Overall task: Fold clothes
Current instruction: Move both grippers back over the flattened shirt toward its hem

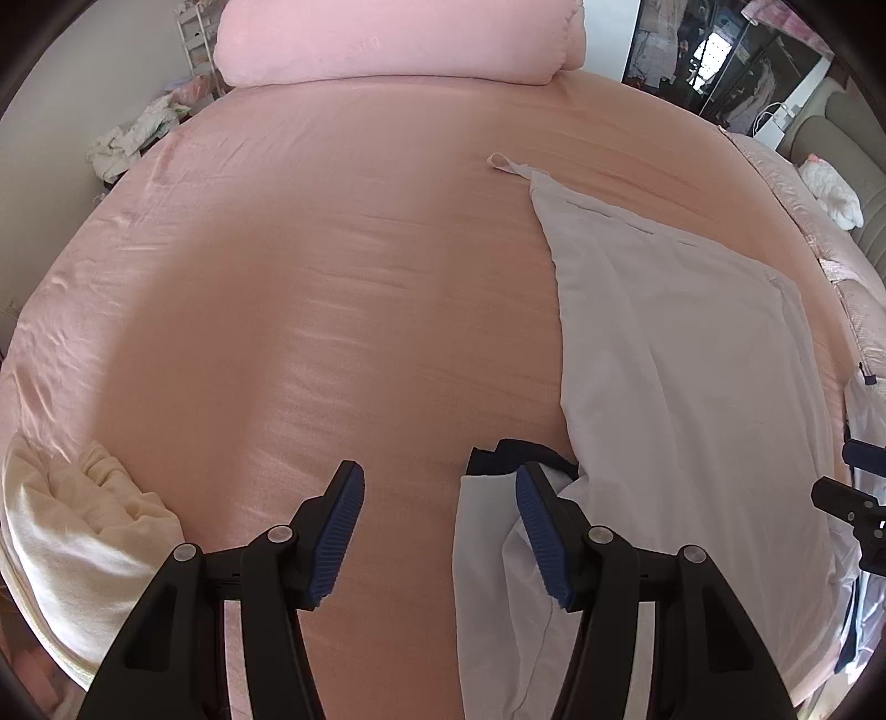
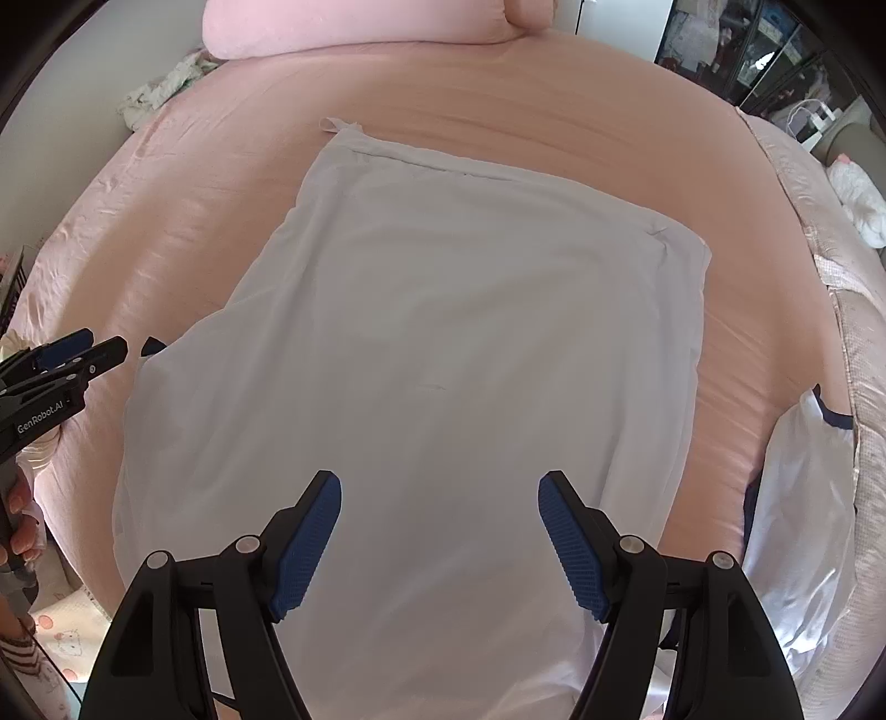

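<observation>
A white garment with navy trim lies spread flat on the pink bed sheet. My right gripper hovers open over the garment's near part, with nothing between its pads. The right sleeve, which has a navy cuff, lies off to the right. In the left wrist view the garment fills the right side. My left gripper stands open above the left sleeve and its navy cuff, gripping nothing. The same left gripper shows at the left edge of the right wrist view, held by a hand.
A folded pink duvet lies at the head of the bed. A cream cloth bundle sits on the near left edge. Loose clothes are piled beside the bed on the left, and a white plush toy lies at the right.
</observation>
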`<state>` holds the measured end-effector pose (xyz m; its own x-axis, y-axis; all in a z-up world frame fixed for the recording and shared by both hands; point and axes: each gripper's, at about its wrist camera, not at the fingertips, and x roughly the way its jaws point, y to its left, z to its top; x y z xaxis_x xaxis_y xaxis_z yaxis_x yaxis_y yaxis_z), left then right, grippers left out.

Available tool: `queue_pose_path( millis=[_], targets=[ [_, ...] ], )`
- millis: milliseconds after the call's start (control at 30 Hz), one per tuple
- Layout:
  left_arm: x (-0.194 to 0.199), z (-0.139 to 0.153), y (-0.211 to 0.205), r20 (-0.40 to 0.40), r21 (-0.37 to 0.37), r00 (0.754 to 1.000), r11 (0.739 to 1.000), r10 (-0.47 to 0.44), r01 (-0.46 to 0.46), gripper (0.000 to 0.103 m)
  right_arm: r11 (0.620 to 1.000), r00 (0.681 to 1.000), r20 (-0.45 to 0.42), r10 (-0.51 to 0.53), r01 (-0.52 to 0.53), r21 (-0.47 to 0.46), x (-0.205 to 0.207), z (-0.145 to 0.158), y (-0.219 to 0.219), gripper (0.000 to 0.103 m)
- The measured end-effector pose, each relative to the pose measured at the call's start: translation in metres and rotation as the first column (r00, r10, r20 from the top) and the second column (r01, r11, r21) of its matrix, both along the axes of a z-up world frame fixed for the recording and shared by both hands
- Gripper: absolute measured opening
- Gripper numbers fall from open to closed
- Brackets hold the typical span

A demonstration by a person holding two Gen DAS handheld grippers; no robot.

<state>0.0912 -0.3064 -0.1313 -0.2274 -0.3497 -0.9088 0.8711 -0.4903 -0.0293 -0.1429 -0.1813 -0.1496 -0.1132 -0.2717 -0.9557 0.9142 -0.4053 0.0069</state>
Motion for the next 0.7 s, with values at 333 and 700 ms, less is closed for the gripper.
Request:
queue_pose_path(
  millis=[333, 700],
  targets=[
    [0.028, -0.025, 0.002, -0.077, 0.167, 0.996, 0.985, 0.051, -0.038, 0.054, 0.998, 0.999, -0.011, 0.038, -0.037, 0.049, 0.018, 0.0, 0.0, 0.074],
    [0.049, -0.052, -0.003, -0.188, 0.369, 0.972, 0.927, 0.143, -0.065, 0.054, 0.987, 0.945, 0.286, 0.159, -0.144, -0.073, 0.057, -0.009, -0.012, 0.074]
  ],
)
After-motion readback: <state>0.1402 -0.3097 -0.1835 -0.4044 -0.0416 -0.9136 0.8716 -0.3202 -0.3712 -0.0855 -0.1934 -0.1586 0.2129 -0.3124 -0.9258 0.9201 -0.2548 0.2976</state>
